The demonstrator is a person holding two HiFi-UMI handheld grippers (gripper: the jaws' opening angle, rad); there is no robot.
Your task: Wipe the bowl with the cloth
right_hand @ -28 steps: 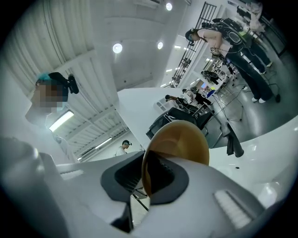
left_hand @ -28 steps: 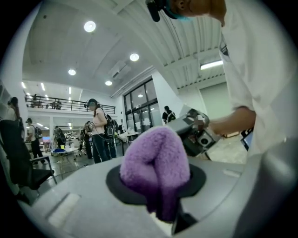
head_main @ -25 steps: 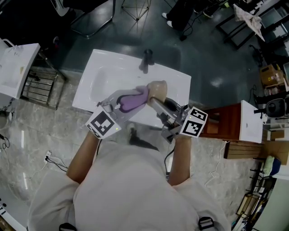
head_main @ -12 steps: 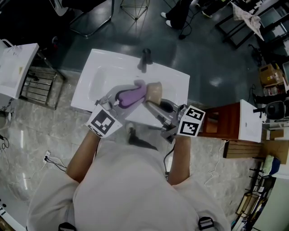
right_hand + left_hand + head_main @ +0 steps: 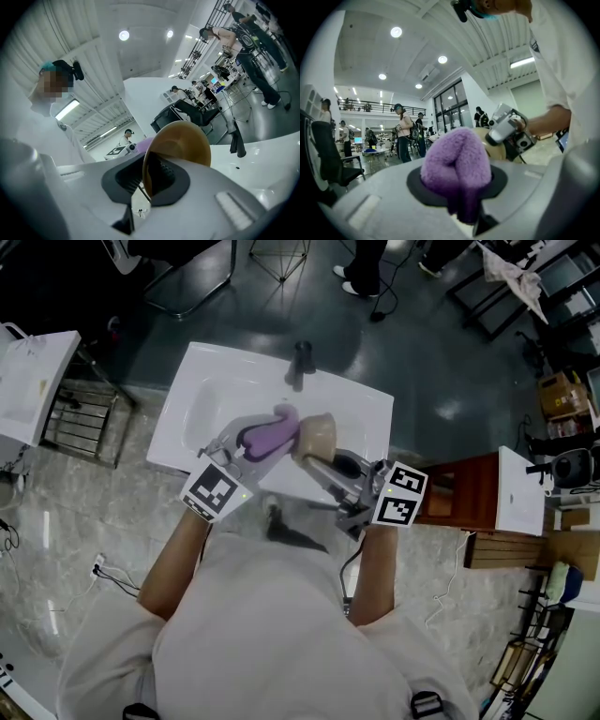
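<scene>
Over one sink (image 5: pixel 202 390), left gripper (image 5: pixel 246 446) holds one cloth (image 5: pixel 274 435), right gripper (image 5: pixel 311 457) one bowl (image 5: pixel 317 430).

Purple cloth (image 5: pixel 457 161): thick fluffy pile, matt. Tan bowl (image 5: pixel 183 140): smooth, slight sheen, looks like plastic. White sink (image 5: pixel 211 390): smooth, glossy. Dark tap (image 5: pixel 302 360): matt. Shells of left gripper (image 5: pixel 459 197) and right gripper (image 5: pixel 147 180): grey, moulded, matt, plastic-looking. Black pads on the right jaws: ribbed, dull. Pale floor (image 5: pixel 84 512): veined, stone-like, some shine.
</scene>
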